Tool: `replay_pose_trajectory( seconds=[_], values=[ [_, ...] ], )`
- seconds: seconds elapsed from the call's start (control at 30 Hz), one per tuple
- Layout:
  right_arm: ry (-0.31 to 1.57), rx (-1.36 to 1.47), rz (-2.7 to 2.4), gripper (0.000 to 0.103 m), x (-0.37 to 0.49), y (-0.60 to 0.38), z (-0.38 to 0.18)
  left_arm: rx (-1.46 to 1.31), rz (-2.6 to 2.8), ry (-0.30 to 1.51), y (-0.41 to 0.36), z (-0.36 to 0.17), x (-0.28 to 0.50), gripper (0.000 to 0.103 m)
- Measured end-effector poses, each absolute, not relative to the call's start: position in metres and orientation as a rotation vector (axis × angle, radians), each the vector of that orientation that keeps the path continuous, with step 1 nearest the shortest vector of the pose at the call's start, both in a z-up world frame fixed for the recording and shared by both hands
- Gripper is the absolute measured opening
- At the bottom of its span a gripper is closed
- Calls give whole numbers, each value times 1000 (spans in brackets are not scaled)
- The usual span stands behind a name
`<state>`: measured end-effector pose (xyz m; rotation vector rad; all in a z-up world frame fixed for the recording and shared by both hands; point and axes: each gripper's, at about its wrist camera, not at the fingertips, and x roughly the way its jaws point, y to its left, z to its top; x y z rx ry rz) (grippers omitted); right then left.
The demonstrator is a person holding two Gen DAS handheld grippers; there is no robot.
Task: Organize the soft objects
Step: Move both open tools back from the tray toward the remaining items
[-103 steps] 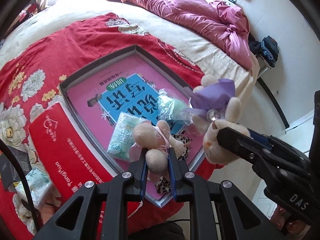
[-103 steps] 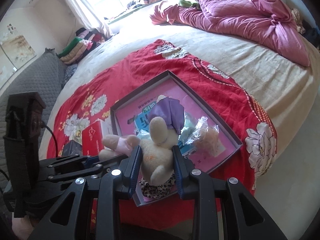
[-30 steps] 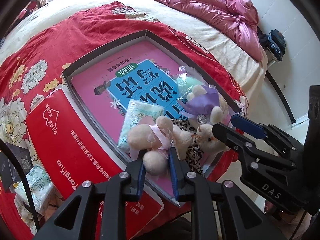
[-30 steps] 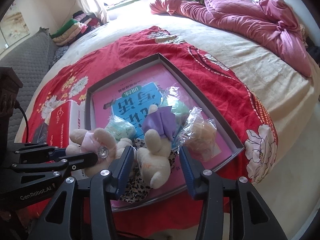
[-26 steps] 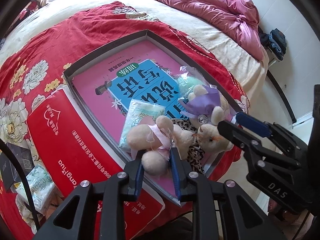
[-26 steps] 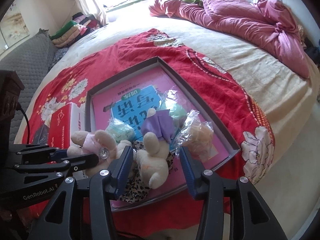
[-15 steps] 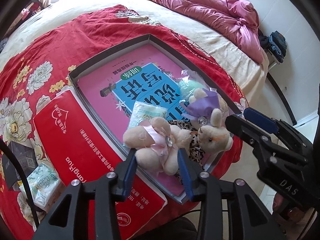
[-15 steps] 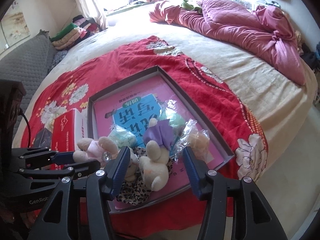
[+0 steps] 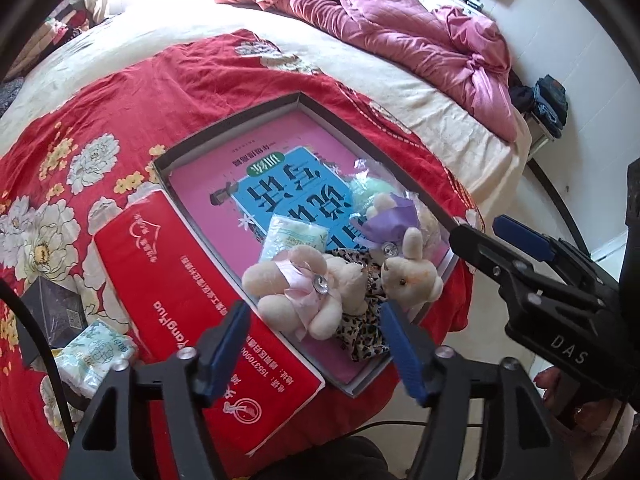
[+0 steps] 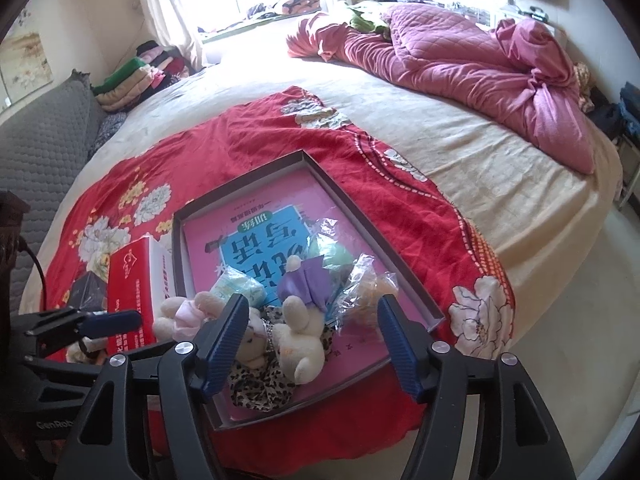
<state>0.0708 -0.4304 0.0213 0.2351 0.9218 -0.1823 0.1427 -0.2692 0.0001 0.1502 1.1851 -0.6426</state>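
A shallow grey box (image 9: 236, 124) (image 10: 238, 178) with a pink-and-blue liner lies on the red floral blanket. In its near corner lie a cream bear with a pink bow (image 9: 298, 286) (image 10: 180, 314), a cream rabbit with a purple bow (image 9: 412, 272) (image 10: 298, 338), a leopard-print cloth (image 9: 360, 336) (image 10: 258, 386), a tissue pack (image 9: 294, 236) and wrapped soft items (image 10: 370, 294). My left gripper (image 9: 314, 344) is open and empty just in front of the bear. My right gripper (image 10: 312, 344) is open and empty around the rabbit without touching it.
A red carton (image 9: 192, 304) lies left of the box. Another tissue pack (image 9: 94, 354) and a dark small box (image 9: 54, 308) sit at the blanket's left. A crumpled pink quilt (image 10: 460, 52) lies at the far side of the bed. The bed edge and floor are at right.
Both grippers have opened wide, let go of the bear and the rabbit, and drawn back. Both toys now lie in the box's near corner.
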Motion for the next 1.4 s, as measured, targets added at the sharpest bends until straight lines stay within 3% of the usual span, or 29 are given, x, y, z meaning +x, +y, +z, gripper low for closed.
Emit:
replay_pose_trajectory(
  seconds=[0.37, 1.4],
  values=[
    [907, 216, -229, 74, 67, -425, 34, 129, -609, 1125, -249, 23, 137, 86],
    [792, 259, -226, 74, 43, -379, 102, 72, -483, 987, -156, 87, 95, 86]
  ],
)
